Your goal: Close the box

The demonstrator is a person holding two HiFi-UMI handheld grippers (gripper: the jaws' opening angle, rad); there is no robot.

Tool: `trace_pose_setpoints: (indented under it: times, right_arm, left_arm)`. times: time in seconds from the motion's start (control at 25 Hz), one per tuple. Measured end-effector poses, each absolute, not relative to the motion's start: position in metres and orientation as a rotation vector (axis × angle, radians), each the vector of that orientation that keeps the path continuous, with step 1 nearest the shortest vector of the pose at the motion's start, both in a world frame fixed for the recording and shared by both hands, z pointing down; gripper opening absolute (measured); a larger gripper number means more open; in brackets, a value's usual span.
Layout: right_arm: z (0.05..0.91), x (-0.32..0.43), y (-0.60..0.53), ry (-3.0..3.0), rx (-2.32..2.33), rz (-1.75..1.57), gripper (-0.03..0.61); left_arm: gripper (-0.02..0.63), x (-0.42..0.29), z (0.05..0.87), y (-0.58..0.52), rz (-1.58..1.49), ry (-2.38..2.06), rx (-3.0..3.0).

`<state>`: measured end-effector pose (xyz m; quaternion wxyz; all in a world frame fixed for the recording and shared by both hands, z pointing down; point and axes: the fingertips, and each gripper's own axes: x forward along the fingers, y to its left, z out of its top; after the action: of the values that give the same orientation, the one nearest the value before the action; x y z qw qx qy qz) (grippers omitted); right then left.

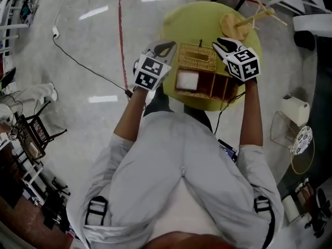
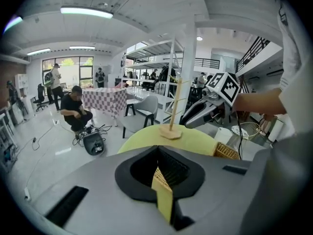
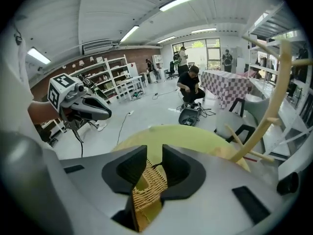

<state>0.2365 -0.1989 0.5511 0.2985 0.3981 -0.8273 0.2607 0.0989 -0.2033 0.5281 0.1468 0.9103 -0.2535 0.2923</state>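
A wicker box (image 1: pixel 210 86) with several compartments stands on the round yellow-green table (image 1: pixel 176 19). A white item (image 1: pixel 188 80) lies in its left compartment. Its woven lid (image 1: pixel 197 57) lies open on the far side. My left gripper (image 1: pixel 168 48) is at the lid's left edge; in the left gripper view (image 2: pixel 157 148) its jaw tips meet, with only a sliver of wicker (image 2: pixel 164 180) and table below them. My right gripper (image 1: pixel 220 41) is at the lid's right end. In the right gripper view (image 3: pixel 154 153) its jaws stand apart, with wicker (image 3: pixel 149 185) in the gap.
A wooden branch stand (image 1: pixel 238 24) rises at the table's far right, close to my right gripper. Red tape (image 1: pixel 120 40) and a cable cross the floor on the left. A wire basket (image 1: pixel 282 129) and a paper roll (image 1: pixel 295 109) stand on the right. A person (image 2: pixel 76 109) crouches far off.
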Motion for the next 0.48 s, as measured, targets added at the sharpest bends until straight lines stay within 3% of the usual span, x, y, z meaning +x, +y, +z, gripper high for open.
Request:
trace_pose_setpoints:
  times: [0.48]
  right_arm:
    - [0.644, 0.213, -0.229, -2.11, 0.874, 0.902, 0.149]
  left_arm:
    - [0.029, 0.086, 0.556, -0.217, 0.844, -0.759, 2.513]
